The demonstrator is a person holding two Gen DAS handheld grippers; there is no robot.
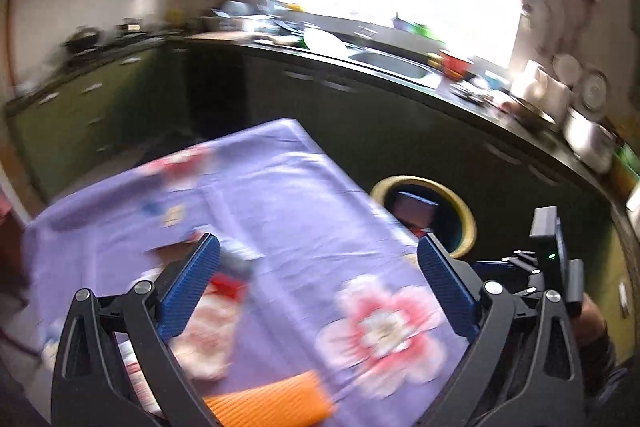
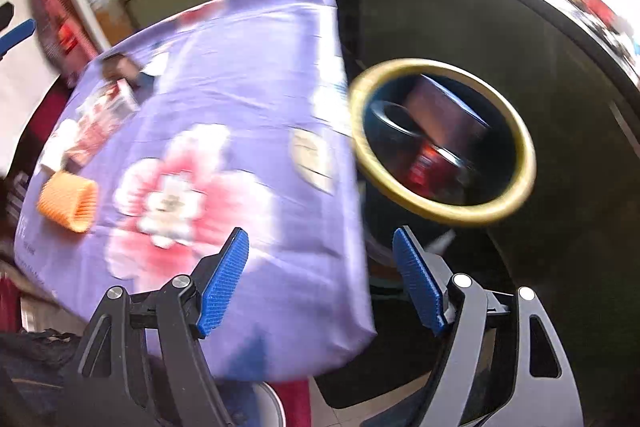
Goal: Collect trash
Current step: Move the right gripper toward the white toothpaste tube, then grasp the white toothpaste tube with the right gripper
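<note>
Two views, left wrist first.
Left wrist, tool: the left gripper (image 1: pixel 318 249) has its blue pads spread very wide, with nothing between them.
Left wrist, table: a purple cloth with pink flowers (image 1: pixel 280 195) lies under the pads.
Left wrist, trash: an orange ribbed paper cup (image 1: pixel 272 401) lies on its side at 6 o'clock; blurry red and white wrappers (image 1: pixel 216 307) sit at 8 o'clock by the left pad.
Left wrist, bin: a round dark bin with a yellow rim (image 1: pixel 424 183) stands off the table edge at 3 o'clock, with a box inside.
Right wrist, tool: the right gripper (image 2: pixel 320 247) is partly spread and holds nothing.
Right wrist, trash: the cup (image 2: pixel 68 203) is at 9 o'clock; the wrappers (image 2: pixel 104 115) are at 10 o'clock on the cloth (image 2: pixel 248 67).
Right wrist, bin: the bin (image 2: pixel 440 213) is at 2 o'clock, with a box and a red thing in it.
</note>
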